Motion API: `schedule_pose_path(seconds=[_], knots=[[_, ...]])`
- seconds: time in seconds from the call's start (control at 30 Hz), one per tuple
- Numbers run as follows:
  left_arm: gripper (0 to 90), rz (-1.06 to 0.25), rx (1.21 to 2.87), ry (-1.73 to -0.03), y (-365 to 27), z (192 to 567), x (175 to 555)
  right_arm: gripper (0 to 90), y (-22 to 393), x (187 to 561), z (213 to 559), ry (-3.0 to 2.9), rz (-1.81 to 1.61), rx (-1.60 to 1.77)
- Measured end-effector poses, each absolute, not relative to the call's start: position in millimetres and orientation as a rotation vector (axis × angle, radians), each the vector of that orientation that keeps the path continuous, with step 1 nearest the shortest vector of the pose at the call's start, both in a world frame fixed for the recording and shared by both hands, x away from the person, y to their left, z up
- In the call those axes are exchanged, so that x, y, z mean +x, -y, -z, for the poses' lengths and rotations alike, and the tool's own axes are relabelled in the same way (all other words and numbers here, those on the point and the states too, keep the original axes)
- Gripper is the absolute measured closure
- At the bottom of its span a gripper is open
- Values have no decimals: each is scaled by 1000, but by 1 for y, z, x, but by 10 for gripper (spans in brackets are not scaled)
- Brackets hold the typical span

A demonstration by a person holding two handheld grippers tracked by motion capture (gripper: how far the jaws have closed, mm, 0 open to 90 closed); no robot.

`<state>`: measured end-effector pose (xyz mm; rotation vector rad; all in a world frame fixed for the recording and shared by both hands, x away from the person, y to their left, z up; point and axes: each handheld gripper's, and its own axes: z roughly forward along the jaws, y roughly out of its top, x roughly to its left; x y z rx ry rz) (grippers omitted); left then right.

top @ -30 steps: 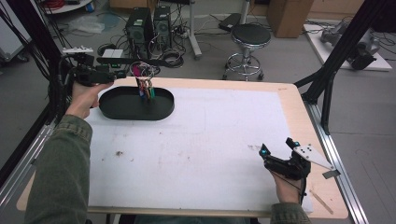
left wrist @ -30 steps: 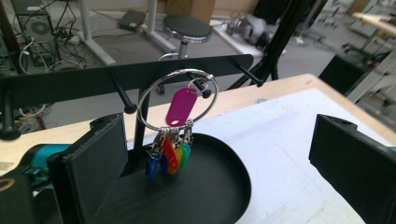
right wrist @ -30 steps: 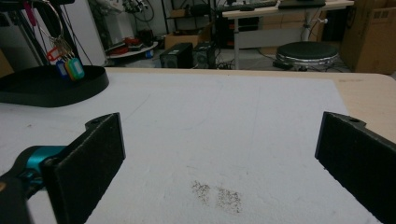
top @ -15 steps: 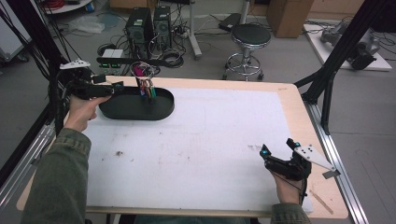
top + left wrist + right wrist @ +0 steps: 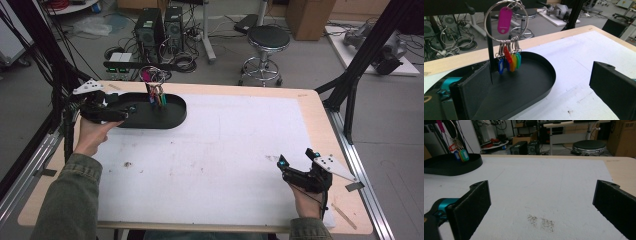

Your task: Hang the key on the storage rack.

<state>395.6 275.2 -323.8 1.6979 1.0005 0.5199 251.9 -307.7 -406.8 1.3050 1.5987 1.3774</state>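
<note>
left claw: released, apparently over black tray, key-tag ring just ahead | right claw: released, over white surface

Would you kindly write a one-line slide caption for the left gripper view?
Open left gripper faces a key ring of coloured tags hanging from a post over a black tray.

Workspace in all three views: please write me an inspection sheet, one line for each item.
Surface: white mat on wooden table, with small dark stains.
Job's things: black oval tray with post; key ring hangs on it, coloured tags below.
Clutter: nothing seen.
Grippers: left gripper open at the tray; right gripper open, holding nothing.
Cables: nothing seen on table.
Surroundings: stool, computer towers, floor cables.
</note>
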Motion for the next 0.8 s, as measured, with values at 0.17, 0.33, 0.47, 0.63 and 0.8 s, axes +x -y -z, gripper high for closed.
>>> schedule_pose_path(seconds=[0.17,0.33,0.47,0.63,0.8], knots=[[50,-538,1682,-1011,-274,335,387,5,308,252,407,-1598,-1377,1309],[50,-553,1690,-1017,-275,342,382,5,307,252,407,-1602,-1373,1309],[50,-529,1682,-993,-278,346,376,5,308,252,407,-1598,-1375,1306],[50,-523,1692,-969,-280,352,365,5,307,252,407,-1592,-1368,1305],[50,-551,1698,-970,-281,359,352,5,307,251,407,-1598,-1363,1304]])
